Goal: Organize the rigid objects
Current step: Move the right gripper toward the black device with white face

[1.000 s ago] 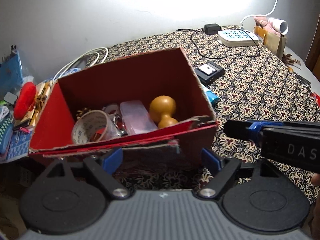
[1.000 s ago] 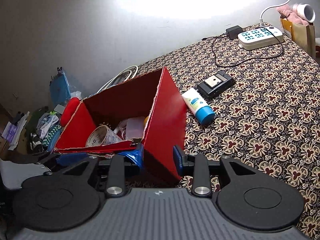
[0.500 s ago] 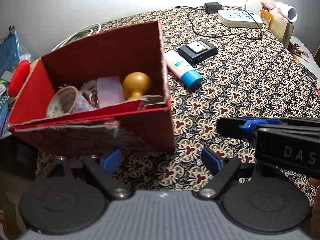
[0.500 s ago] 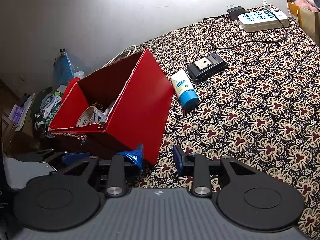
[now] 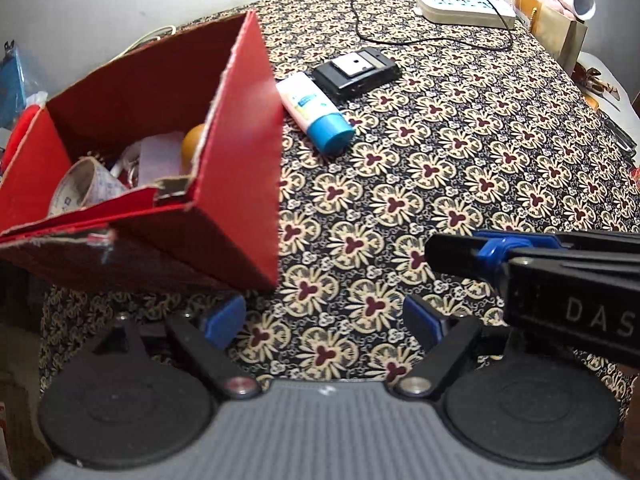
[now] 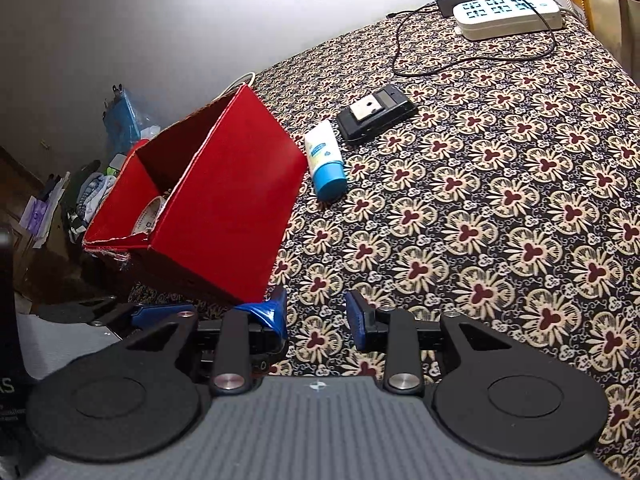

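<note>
Two loose items are left on the patterned tablecloth (image 6: pixel 500 208) outside the red box (image 5: pixel 240 168): a white tube with a blue cap (image 6: pixel 326 164) and a flat black device (image 6: pixel 376 118) just beyond it, the two nearly touching. The box is seen at the table's left edge, already holding a tape roll (image 5: pixel 86 188), a clear case and an orange wooden piece.

The tube is found ahead of both grippers and slightly left of the right gripper's centre line, with open cloth between. Its long axis is laid almost along the line of approach, blue cap toward the cameras, white tail toward the black device.

The left gripper (image 5: pixel 324 316) is held wide apart and empty, close to the box's near corner. The right gripper (image 6: pixel 316 314) is set at a narrower gap, also empty; its left pad appears close against the box's lower corner, though contact cannot be told.

The right gripper is judged the better placed for the tube. Since the tube points down the approach line, the fingers would likely be closed across its width without much wrist turn.
</note>
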{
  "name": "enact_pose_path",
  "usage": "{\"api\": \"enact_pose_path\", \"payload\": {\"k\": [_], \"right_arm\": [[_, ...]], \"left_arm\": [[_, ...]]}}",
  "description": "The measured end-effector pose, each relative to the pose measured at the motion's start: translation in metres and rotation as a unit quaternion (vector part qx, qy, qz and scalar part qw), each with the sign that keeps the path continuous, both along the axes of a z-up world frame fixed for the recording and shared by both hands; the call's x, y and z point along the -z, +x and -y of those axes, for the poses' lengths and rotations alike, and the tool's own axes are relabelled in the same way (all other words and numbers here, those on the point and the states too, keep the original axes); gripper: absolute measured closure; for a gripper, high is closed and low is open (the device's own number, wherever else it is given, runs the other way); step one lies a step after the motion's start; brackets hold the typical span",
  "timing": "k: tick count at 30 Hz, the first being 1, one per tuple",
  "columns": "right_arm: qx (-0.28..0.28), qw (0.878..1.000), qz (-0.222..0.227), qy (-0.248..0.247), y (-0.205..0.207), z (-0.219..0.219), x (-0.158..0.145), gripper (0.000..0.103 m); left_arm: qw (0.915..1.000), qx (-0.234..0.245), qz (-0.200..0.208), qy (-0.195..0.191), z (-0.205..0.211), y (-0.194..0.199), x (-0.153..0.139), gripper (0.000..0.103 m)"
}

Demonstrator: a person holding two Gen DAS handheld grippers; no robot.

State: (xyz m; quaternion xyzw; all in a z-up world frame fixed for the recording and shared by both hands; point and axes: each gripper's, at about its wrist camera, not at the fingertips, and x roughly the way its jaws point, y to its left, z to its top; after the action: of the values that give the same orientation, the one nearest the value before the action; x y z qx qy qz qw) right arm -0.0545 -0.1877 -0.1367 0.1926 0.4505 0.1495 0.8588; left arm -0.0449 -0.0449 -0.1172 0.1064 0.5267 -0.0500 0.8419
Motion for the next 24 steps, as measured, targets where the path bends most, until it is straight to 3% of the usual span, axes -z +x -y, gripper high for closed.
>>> {"api": "enact_pose_path", "payload": {"k": [14, 24], "right_arm": [[-0.003, 1.0, -0.017, 0.013, -0.001, 0.043, 0.01, 0.087], [0.019, 0.999, -0.028, 0.03, 0.017, 0.074, 0.021, 0.087]], "left_arm": [[0.9999, 0.0, -0.01, 0.01, 0.04, 0.001, 0.013, 0.018], [0.9981, 0.035, 0.03, 0.042, 0.065, 0.009, 0.029, 0.018]]}}
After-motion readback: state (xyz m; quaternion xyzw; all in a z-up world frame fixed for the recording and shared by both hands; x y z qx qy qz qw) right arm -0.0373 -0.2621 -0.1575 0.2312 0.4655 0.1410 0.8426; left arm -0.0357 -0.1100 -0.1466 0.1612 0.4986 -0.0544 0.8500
